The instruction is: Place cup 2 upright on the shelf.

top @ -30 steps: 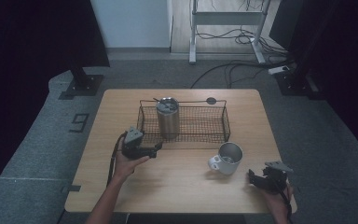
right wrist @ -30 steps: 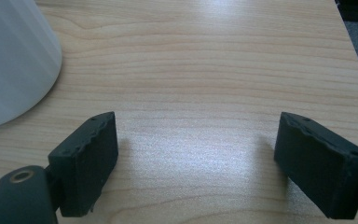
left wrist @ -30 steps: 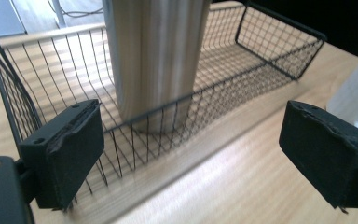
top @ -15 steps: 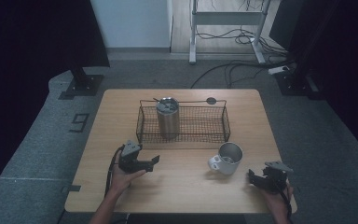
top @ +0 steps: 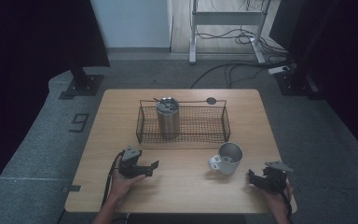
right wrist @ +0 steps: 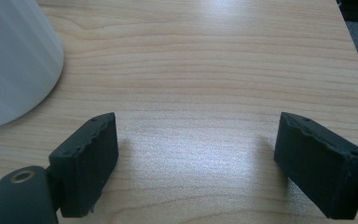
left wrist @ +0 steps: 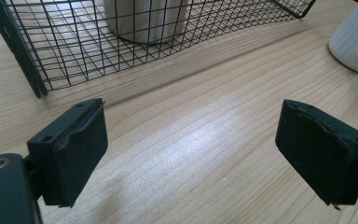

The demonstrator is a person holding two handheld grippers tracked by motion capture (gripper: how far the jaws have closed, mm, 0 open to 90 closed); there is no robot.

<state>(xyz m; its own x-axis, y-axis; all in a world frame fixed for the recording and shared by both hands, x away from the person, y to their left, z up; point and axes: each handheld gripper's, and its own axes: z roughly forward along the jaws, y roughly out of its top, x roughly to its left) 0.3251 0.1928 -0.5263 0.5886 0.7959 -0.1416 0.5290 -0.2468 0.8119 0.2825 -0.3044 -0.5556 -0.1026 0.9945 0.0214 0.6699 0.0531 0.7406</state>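
- Resting on the tabletop point(top: 182, 186): mug point(top: 227, 158), just left of and beyond the right gripper point(top: 259, 179), handle toward the left gripper point(top: 150, 169).
- Gaping wide, both grippers, grasping nothing.
- Lying nearer: right.

A single black numeral "9" point(top: 79, 122) is marked on the grey carpet to the left of the wooden table point(top: 121, 105). No other writing can be read.

Tumbler point(top: 168, 116) in basket point(top: 216, 123) at table point(top: 186, 191) centre; mug point(top: 227, 157) nearer, to its right.
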